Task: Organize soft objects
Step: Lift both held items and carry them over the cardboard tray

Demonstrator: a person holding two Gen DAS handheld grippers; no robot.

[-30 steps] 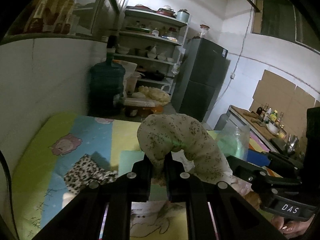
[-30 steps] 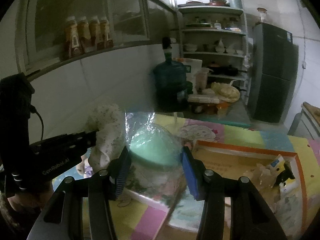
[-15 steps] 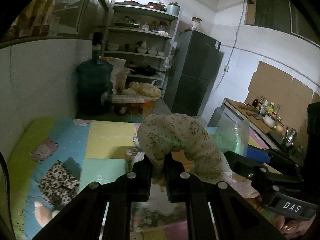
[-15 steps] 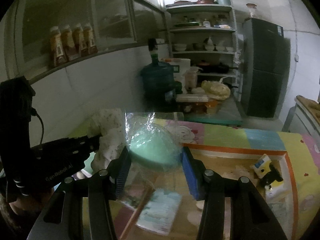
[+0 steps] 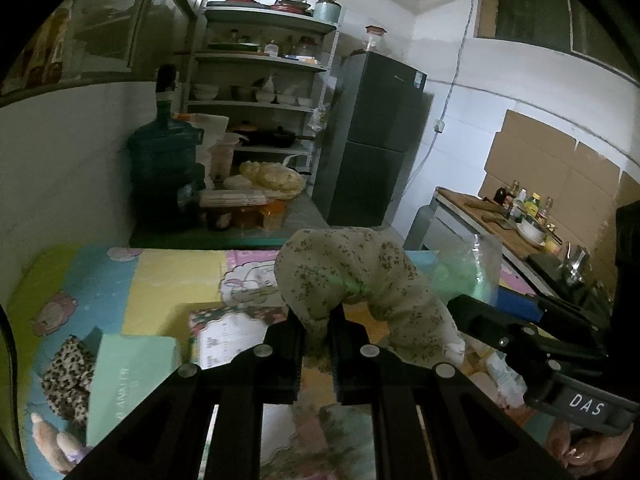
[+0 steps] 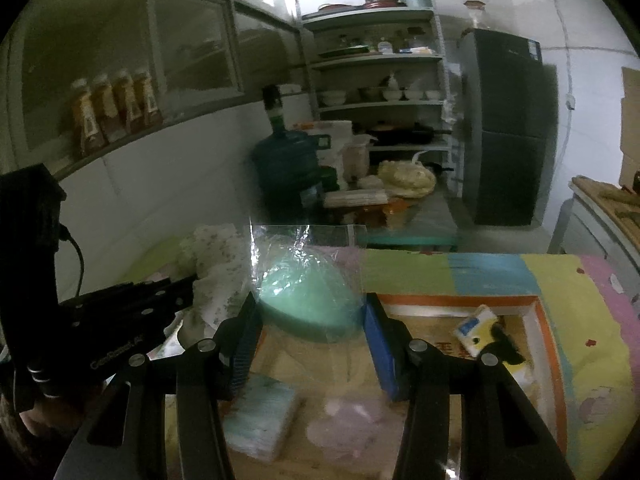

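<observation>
Left tongs (image 5: 316, 320) stay clenched on the floral cloth (image 5: 360, 280); right tongs (image 6: 308, 320) grip the bagged green sponge (image 6: 308, 300). Both have drifted over the cardboard box (image 6: 536, 312), at five o'clock below, probably ready for dropping.

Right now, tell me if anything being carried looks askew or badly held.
The floral cloth is pinched by one end in the left gripper; the rest droops to the side. The bagged green pad sits squarely in the right gripper. Nothing spilled or damaged.

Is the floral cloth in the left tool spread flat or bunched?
Bunched: the floral cloth humps up and droops from the shut left tool.
</observation>
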